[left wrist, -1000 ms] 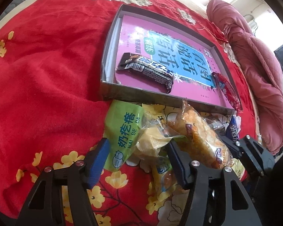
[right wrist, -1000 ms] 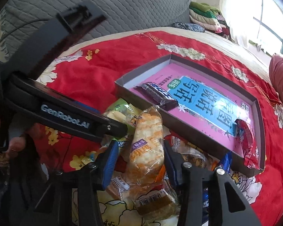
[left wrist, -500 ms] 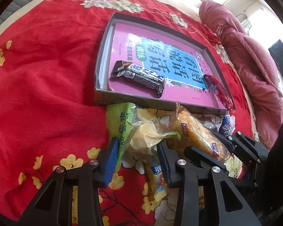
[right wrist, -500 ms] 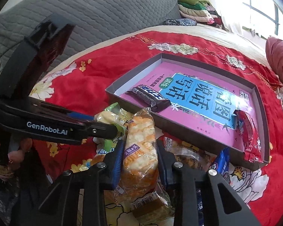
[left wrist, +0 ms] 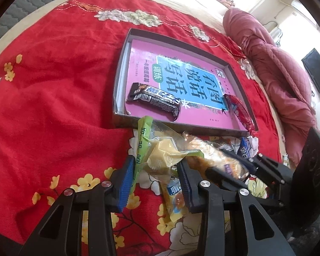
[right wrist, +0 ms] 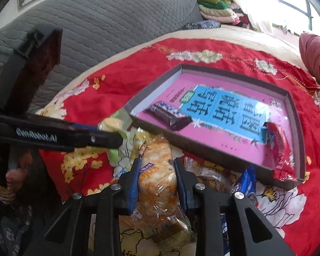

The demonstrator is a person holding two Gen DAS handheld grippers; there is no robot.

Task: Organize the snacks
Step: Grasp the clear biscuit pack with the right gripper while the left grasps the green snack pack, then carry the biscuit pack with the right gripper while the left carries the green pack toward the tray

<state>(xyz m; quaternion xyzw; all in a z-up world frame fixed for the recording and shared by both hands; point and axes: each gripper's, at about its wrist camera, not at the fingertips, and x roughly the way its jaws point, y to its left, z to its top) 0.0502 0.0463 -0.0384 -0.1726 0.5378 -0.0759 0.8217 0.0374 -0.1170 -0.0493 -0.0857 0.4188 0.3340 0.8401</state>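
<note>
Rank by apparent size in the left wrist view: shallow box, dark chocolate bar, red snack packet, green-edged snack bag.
1. shallow box
2. green-edged snack bag, though it sits much nearer the camera, so its lead over the bar is unsure
3. dark chocolate bar
4. red snack packet

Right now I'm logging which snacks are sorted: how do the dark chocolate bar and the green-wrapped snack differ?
The dark chocolate bar lies flat inside the tray, on the pink book; the green-wrapped snack is outside it, at the near wall. No fingers touch the bar; the left gripper pinches the green-wrapped snack, crumpling it. The bar's wrapper is dark and opaque, the other green with a clear part. Both are sealed.
</note>
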